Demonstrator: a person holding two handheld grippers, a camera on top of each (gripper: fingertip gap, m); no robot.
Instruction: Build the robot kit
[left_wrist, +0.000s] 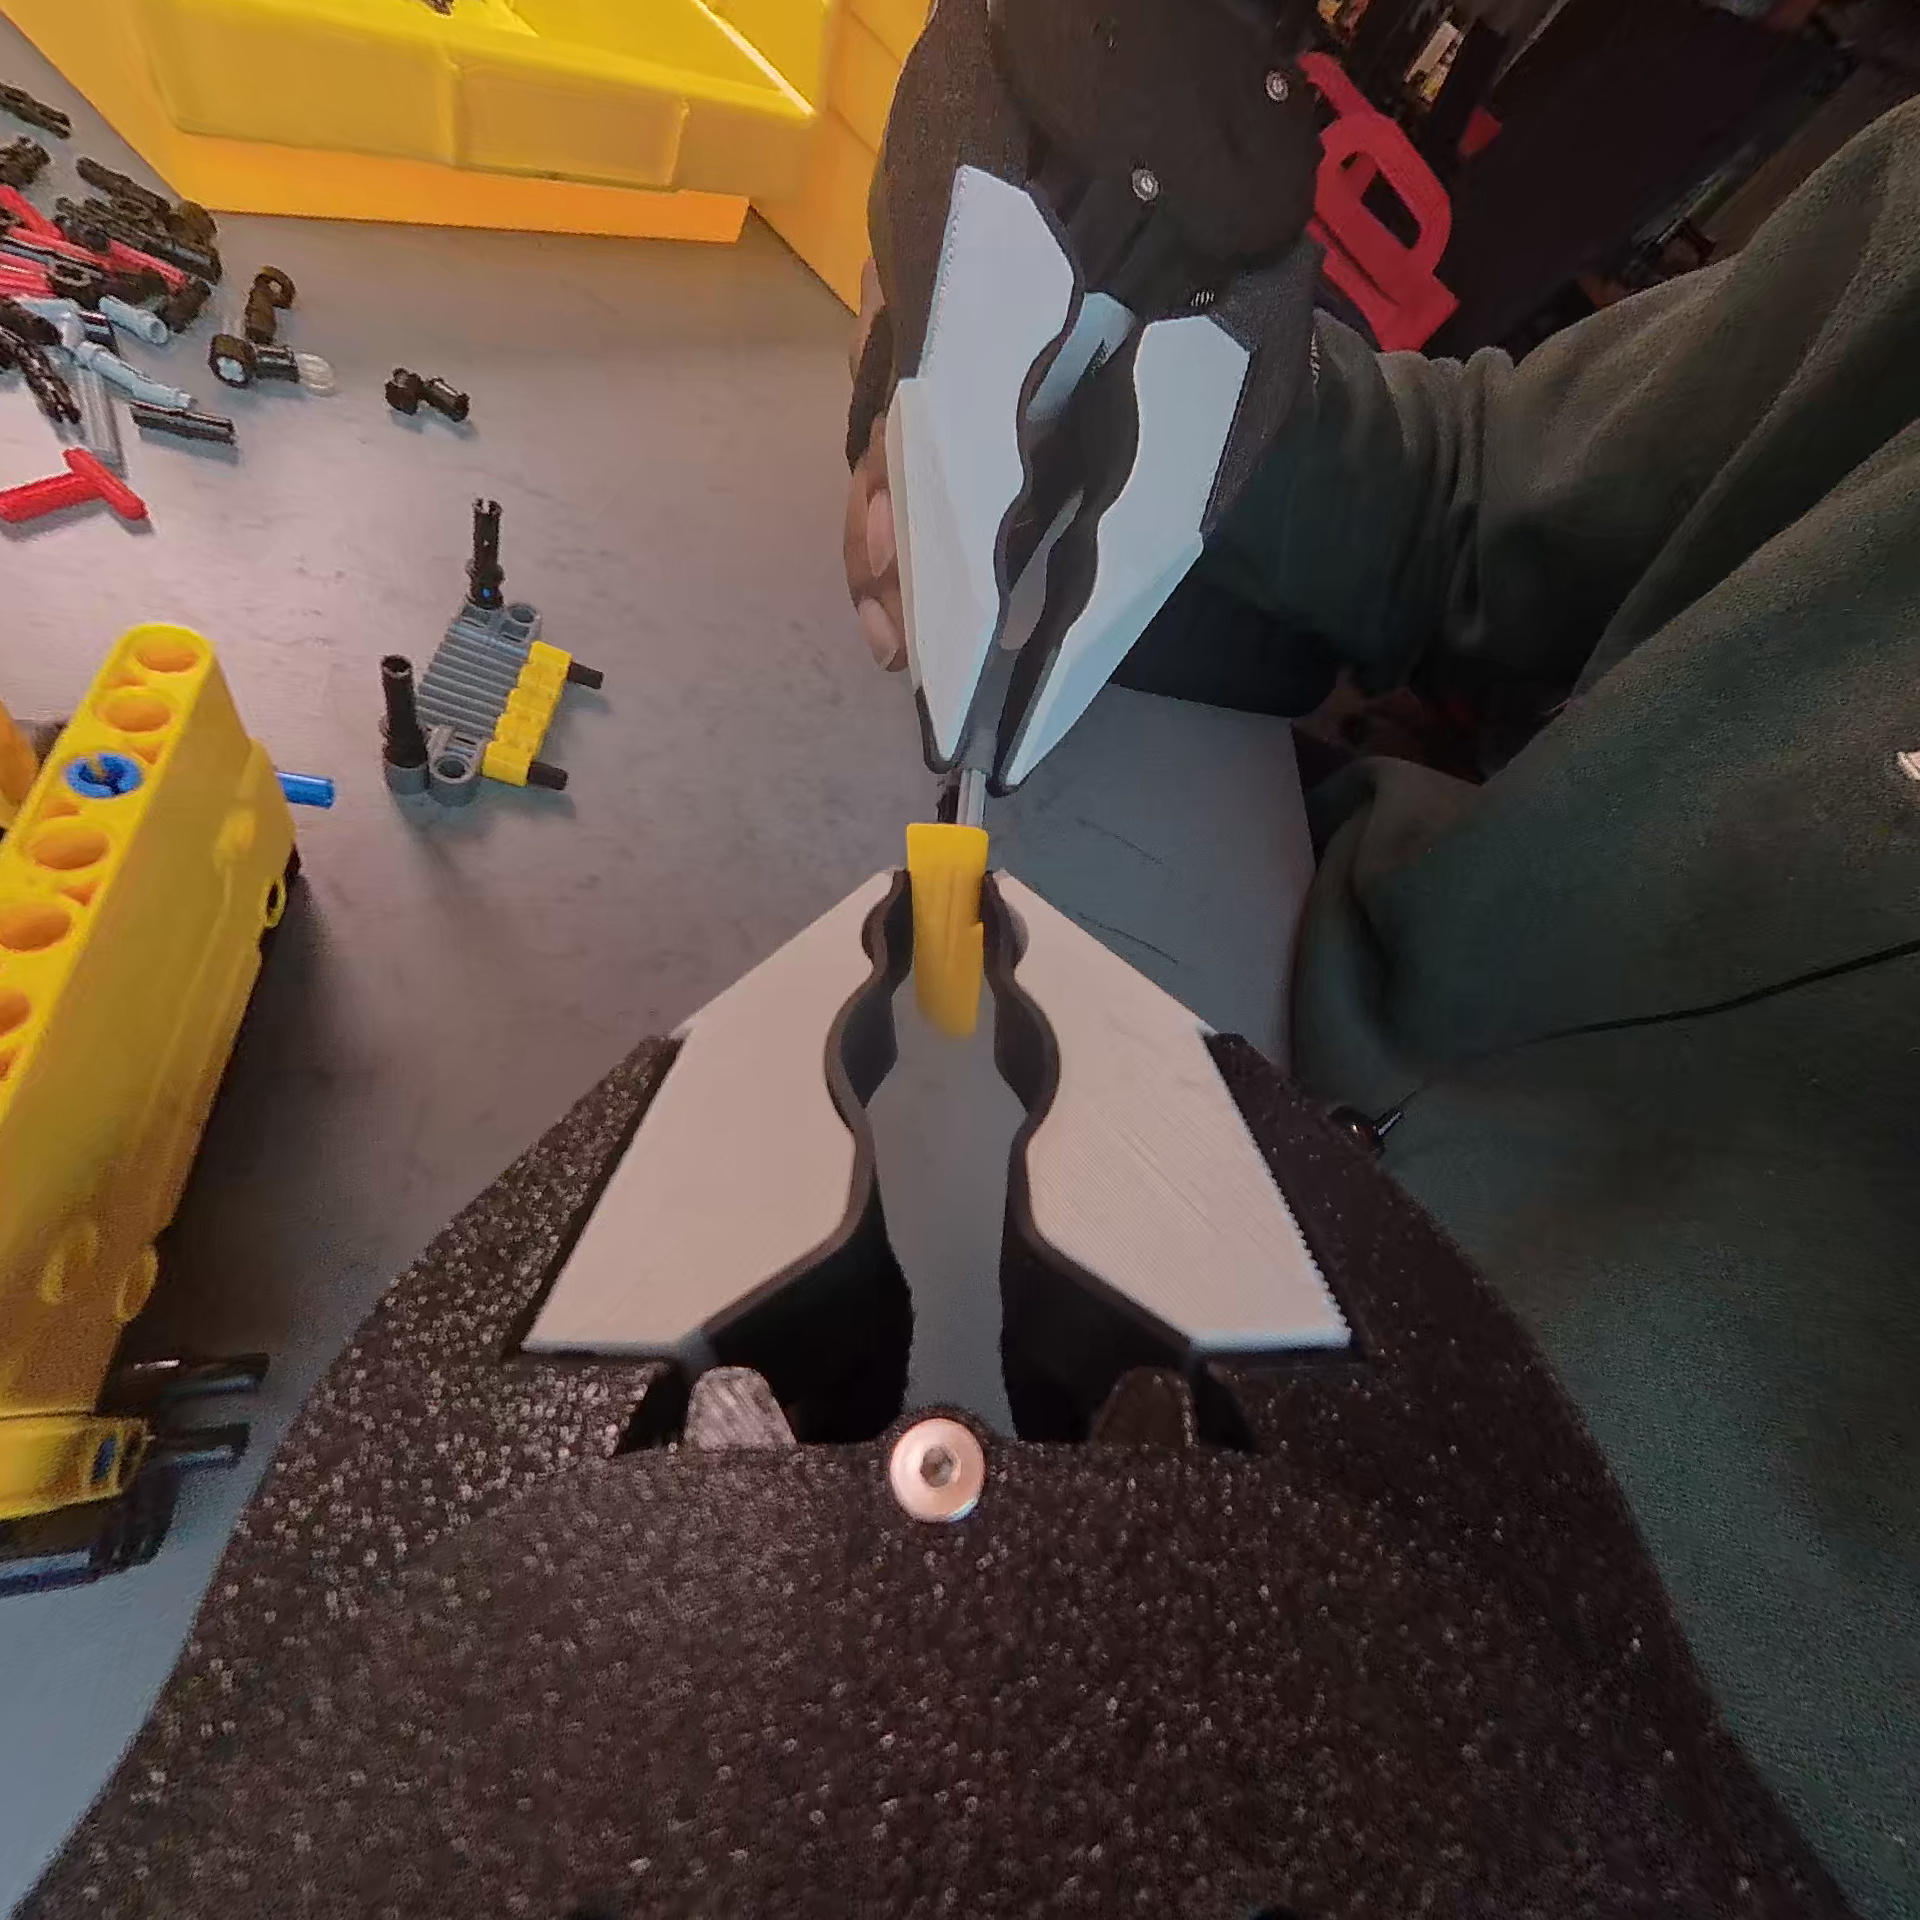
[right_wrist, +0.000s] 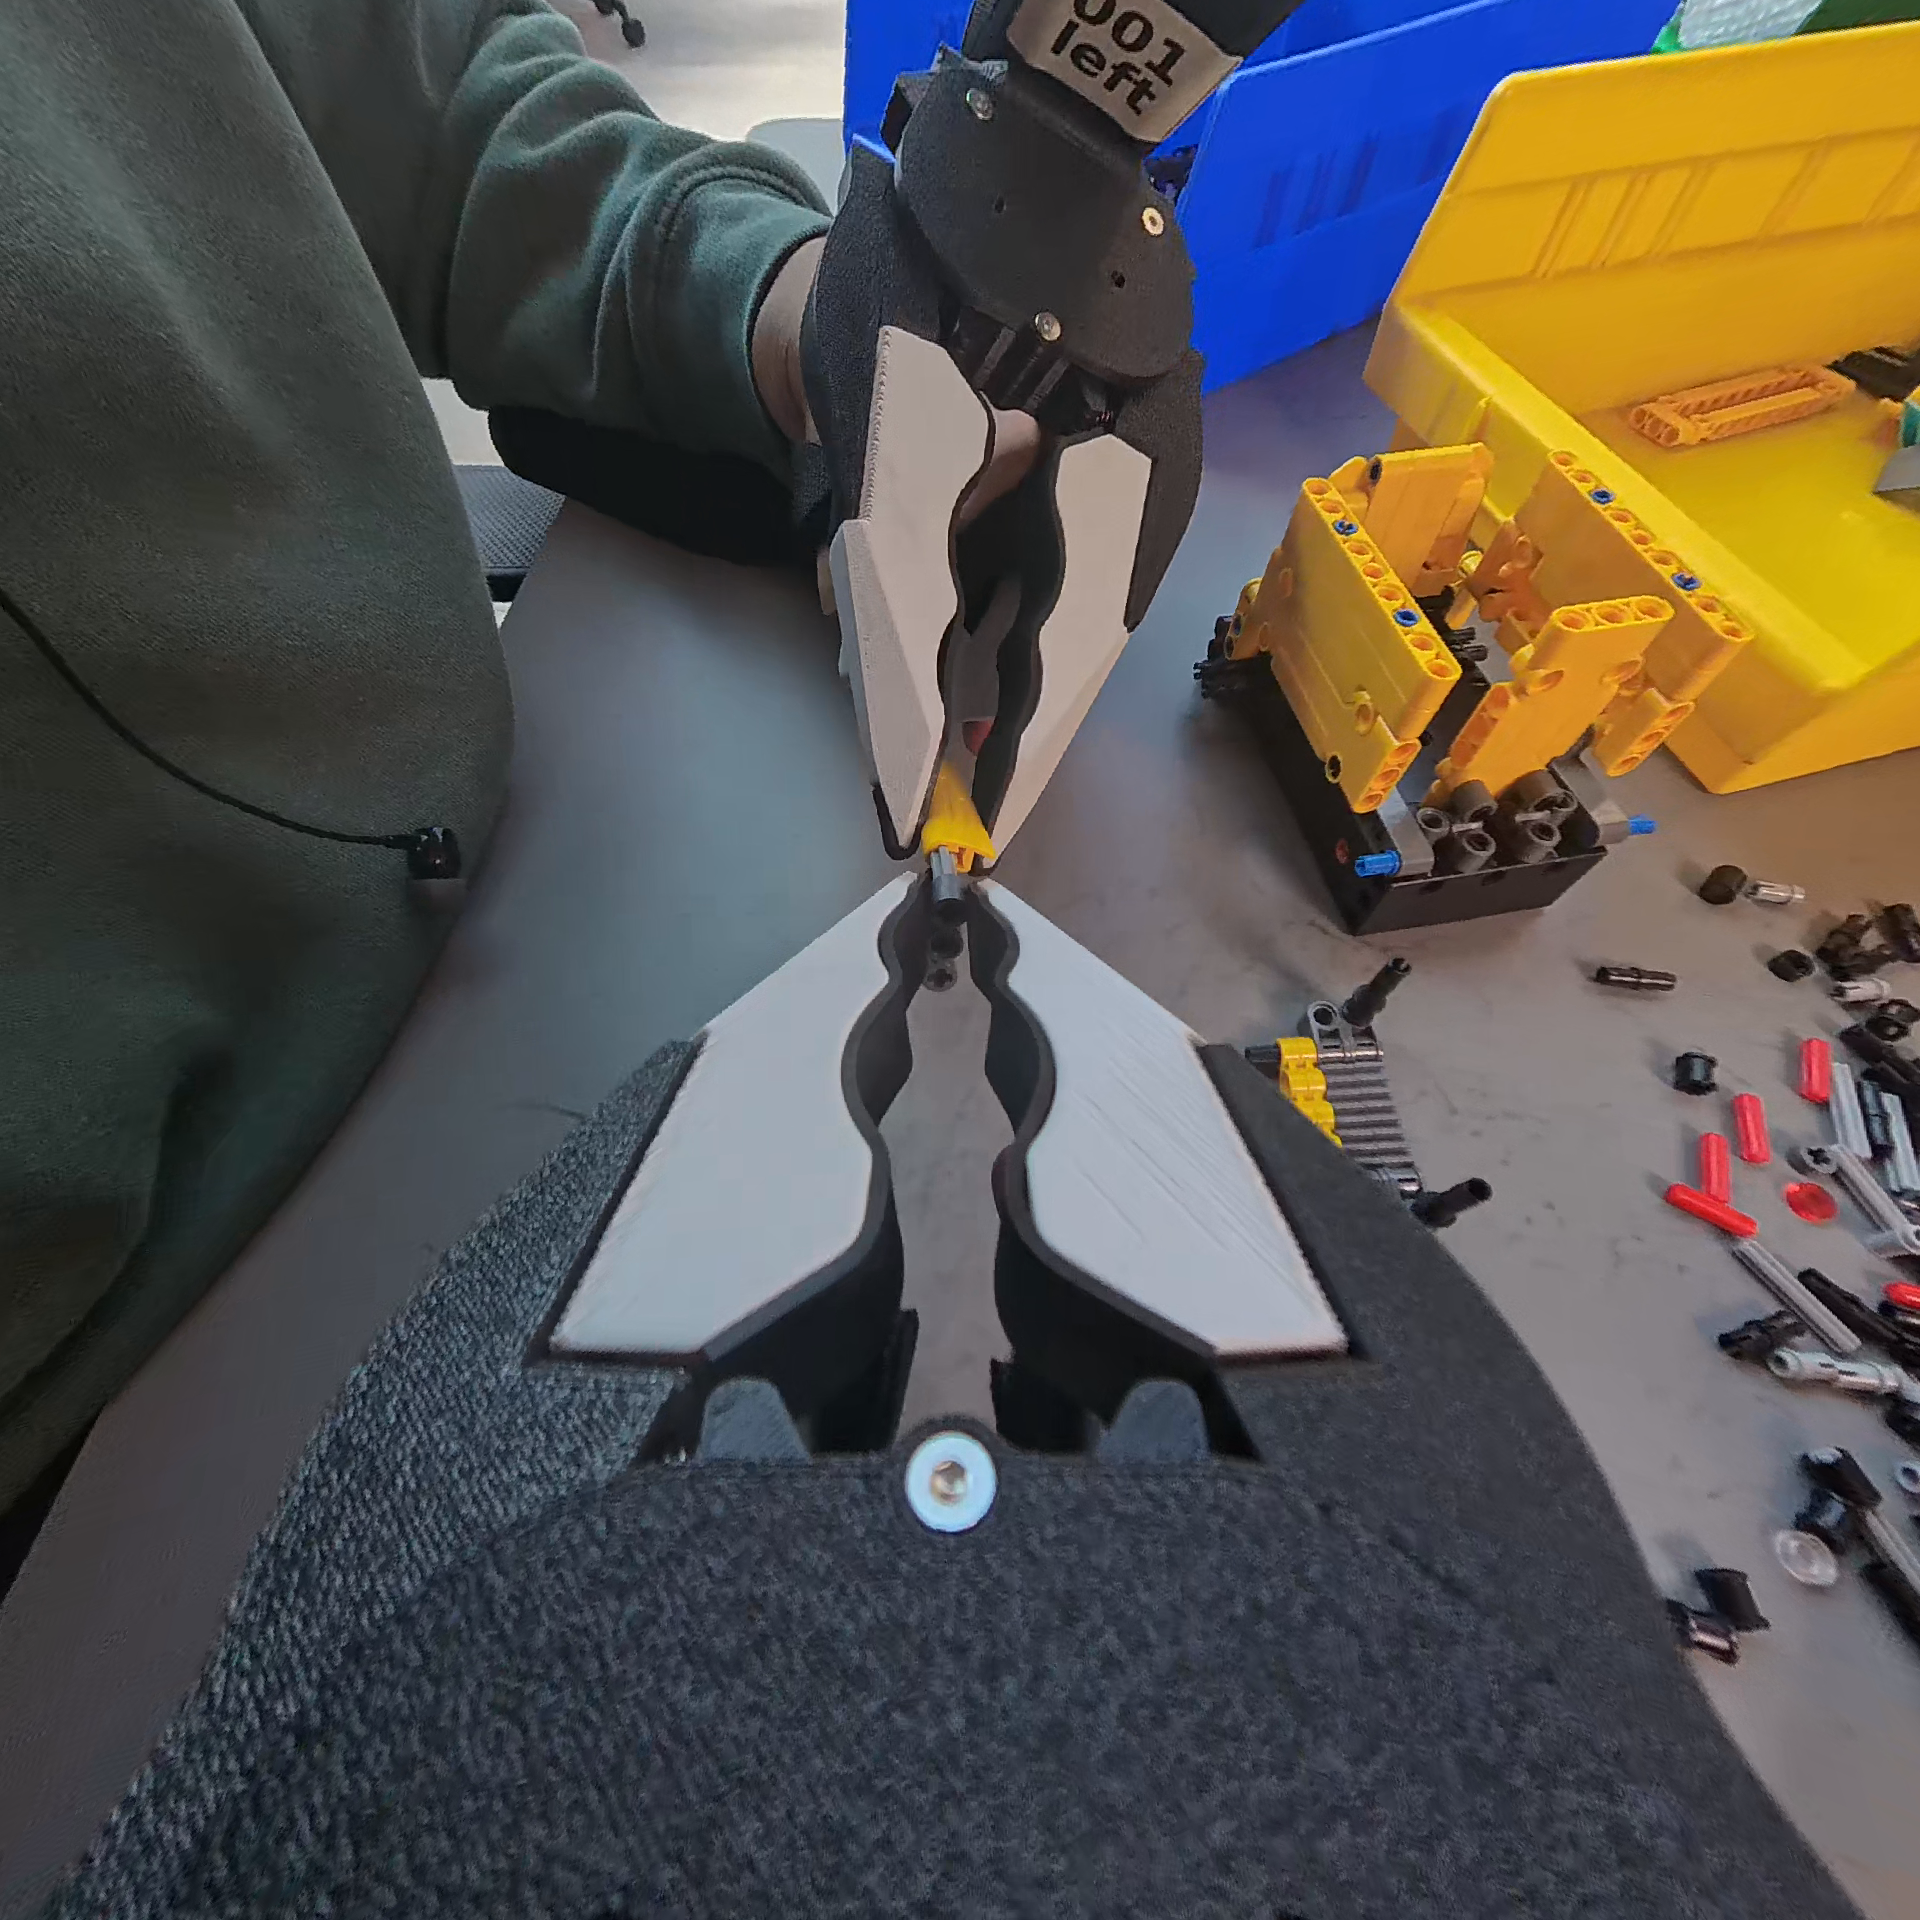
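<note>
In the left wrist view my left gripper is shut on a small yellow plastic piece that stands upright between its tips. My right gripper comes in from above, tip to tip with it, shut on a thin grey and black pin. The pin's end meets the top of the yellow piece. In the right wrist view my right gripper grips the black pin. The left gripper faces it, holding the yellow piece. Both are a little above the grey table.
A yellow and black brick assembly stands to the right, beside a yellow bin and blue bins. A small grey and yellow assembly and scattered loose black, red and grey parts lie on the table. A person's green sleeve is close by. My left and right fingertips are right by each other.
</note>
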